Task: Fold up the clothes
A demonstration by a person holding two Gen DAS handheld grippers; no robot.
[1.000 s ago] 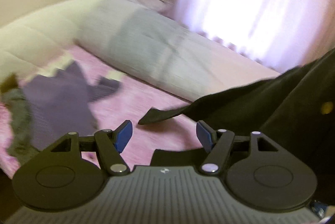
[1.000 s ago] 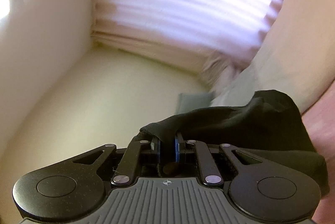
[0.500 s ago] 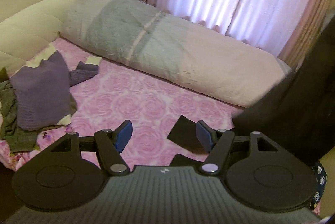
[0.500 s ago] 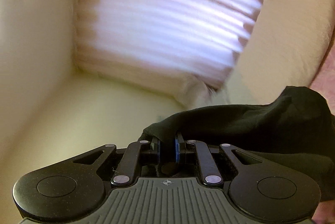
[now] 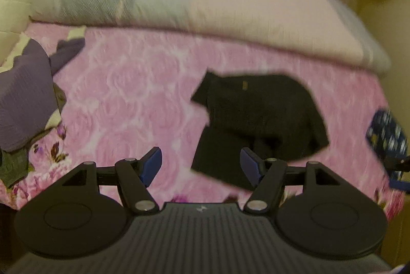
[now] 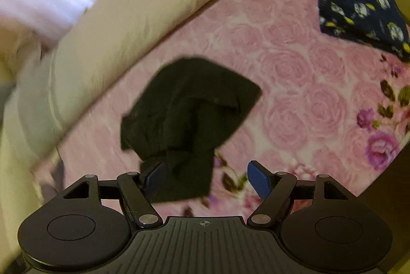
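— Pink rose bedspread [image 5: 133, 94] fills both views, with a long rolled duvet [image 5: 230, 17] behind it at twelve o'clock. Where is the black garment [image 5: 258, 115] now?

— It lies crumpled on the bedspread, at about one o'clock from the left gripper [image 5: 201, 165] and at eleven o'clock from the right gripper [image 6: 206, 178]. Half a second ago the right jaws were pressed together on this cloth and held it up. Now they stand wide apart with nothing between them. The left jaws are also apart and empty, as before.

— So the garment was dropped?

— Yes, released onto the bed. It is bunched, not flat, so I think spreading it comes first, then the folding.

— Other clothes?

— A purple sweater [image 5: 24, 99] waits at nine o'clock in the left view. A dark flowered piece [image 6: 358, 12], already folded, sits at one o'clock in the right view.
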